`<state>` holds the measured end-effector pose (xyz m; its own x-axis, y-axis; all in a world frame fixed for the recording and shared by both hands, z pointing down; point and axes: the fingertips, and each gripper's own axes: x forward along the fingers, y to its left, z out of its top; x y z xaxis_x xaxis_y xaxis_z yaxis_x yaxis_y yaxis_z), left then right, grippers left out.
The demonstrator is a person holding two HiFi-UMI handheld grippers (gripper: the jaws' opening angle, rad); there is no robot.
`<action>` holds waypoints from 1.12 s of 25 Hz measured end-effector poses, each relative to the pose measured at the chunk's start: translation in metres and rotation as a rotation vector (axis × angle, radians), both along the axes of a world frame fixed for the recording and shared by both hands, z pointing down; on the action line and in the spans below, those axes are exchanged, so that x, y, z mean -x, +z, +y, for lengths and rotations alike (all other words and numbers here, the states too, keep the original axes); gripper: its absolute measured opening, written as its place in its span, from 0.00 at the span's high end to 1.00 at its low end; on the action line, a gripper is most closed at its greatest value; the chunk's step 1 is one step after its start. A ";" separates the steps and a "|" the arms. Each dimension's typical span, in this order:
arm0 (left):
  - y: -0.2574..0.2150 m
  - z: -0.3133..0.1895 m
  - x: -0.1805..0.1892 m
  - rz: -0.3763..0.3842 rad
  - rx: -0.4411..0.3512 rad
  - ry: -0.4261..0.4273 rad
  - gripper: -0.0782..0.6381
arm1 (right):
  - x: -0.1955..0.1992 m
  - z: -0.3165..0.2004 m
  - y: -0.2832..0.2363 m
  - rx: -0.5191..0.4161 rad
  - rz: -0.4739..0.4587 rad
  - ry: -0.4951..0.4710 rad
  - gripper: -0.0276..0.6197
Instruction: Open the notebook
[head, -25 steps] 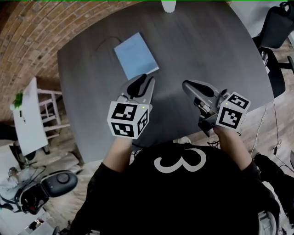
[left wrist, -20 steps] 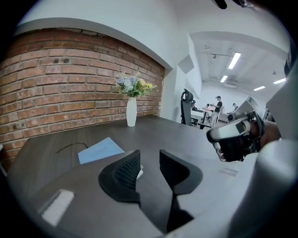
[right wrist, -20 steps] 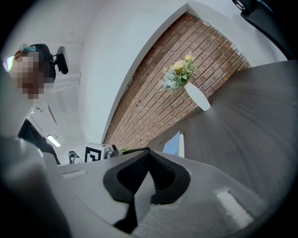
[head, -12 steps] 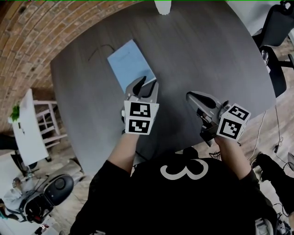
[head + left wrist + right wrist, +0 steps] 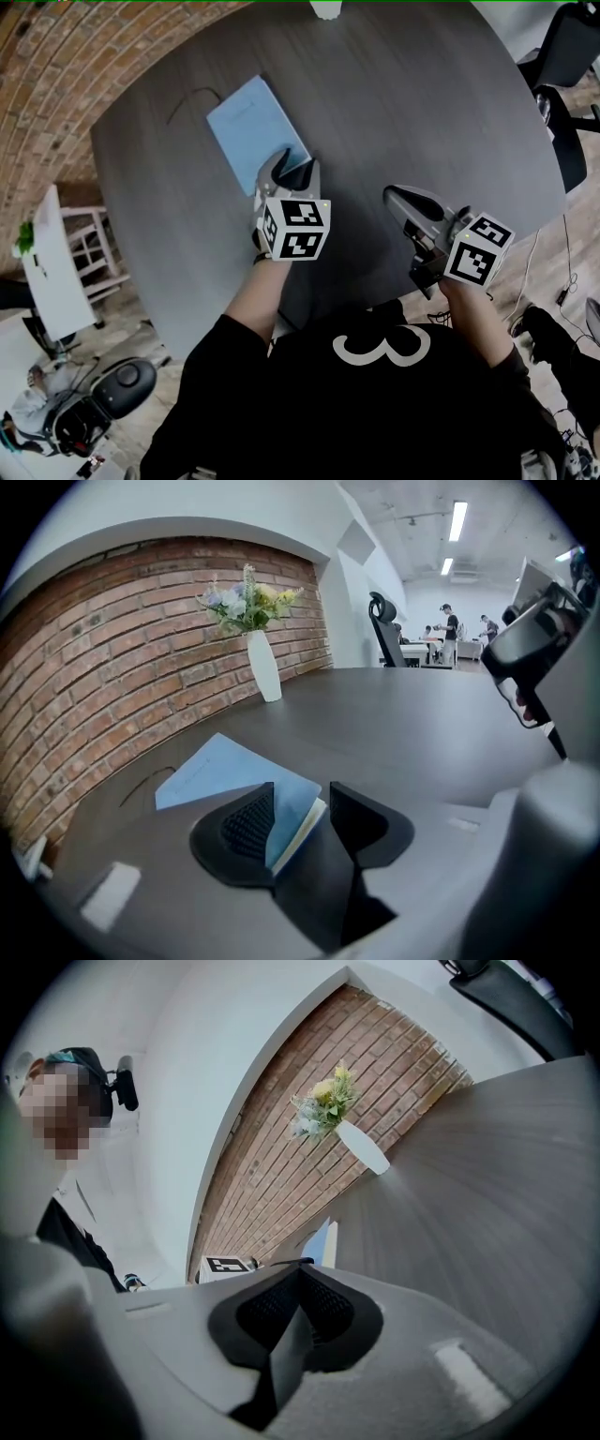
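Observation:
A closed light-blue notebook [image 5: 248, 127] lies flat on the dark round table [image 5: 422, 103], ahead and to the left. My left gripper [image 5: 287, 171] reaches its near right corner. In the left gripper view the notebook [image 5: 225, 771] has that corner and its white page edge between the jaws of the left gripper [image 5: 302, 816]. The jaws are opening and the right pad stands apart from the corner. My right gripper [image 5: 396, 199] hovers over bare table to the right, well off the notebook. In its own view the right gripper [image 5: 298, 1283] has its pads together, with nothing between them.
A white vase of flowers [image 5: 264, 667] stands at the table's far edge by the brick wall. A thin dark cord [image 5: 192, 97] curls beside the notebook's far end. Black office chairs [image 5: 562, 56] stand at the right, a white shelf [image 5: 56, 253] at the left.
The left gripper moved forward and down to the notebook's near corner, rolled, and its jaws widened. The right gripper sank a little and stayed shut.

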<state>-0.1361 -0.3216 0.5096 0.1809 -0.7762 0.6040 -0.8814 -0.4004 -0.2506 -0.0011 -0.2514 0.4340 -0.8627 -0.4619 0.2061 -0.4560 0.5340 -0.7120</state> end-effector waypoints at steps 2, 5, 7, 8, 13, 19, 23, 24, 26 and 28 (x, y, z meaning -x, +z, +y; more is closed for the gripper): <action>0.004 -0.001 0.000 -0.018 -0.002 -0.009 0.62 | 0.000 0.000 0.002 0.004 -0.004 0.001 0.95; 0.008 -0.003 -0.001 -0.039 -0.001 -0.012 0.62 | 0.001 -0.001 0.004 0.008 -0.013 0.001 0.95; 0.010 -0.004 -0.001 -0.046 0.003 -0.015 0.62 | 0.001 -0.001 0.004 0.010 -0.015 -0.001 0.95; 0.010 -0.005 0.000 -0.050 0.006 -0.017 0.62 | 0.001 -0.001 0.004 0.010 -0.015 -0.002 0.95; 0.012 -0.006 0.003 -0.072 0.007 -0.020 0.61 | -0.001 -0.002 0.003 0.011 -0.014 0.000 0.95; 0.004 -0.004 0.004 -0.081 -0.012 -0.021 0.61 | -0.001 0.000 0.004 0.008 -0.021 -0.005 0.95; -0.006 -0.002 0.006 -0.080 -0.027 -0.023 0.67 | 0.003 0.001 0.001 0.003 -0.027 -0.010 0.95; -0.008 0.000 0.006 -0.084 -0.027 -0.022 0.70 | 0.004 0.002 0.000 0.003 -0.028 -0.013 0.95; -0.011 0.002 0.006 -0.091 -0.029 -0.020 0.74 | 0.006 0.004 -0.003 0.000 -0.029 -0.018 0.95; -0.015 0.002 0.007 -0.094 -0.033 -0.023 0.77 | 0.006 0.005 -0.006 -0.006 -0.030 -0.020 0.95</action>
<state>-0.1426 -0.3194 0.4949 0.1059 -0.7994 0.5913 -0.8623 -0.3700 -0.3458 -0.0074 -0.2468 0.4281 -0.8773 -0.4459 0.1775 -0.4239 0.5466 -0.7222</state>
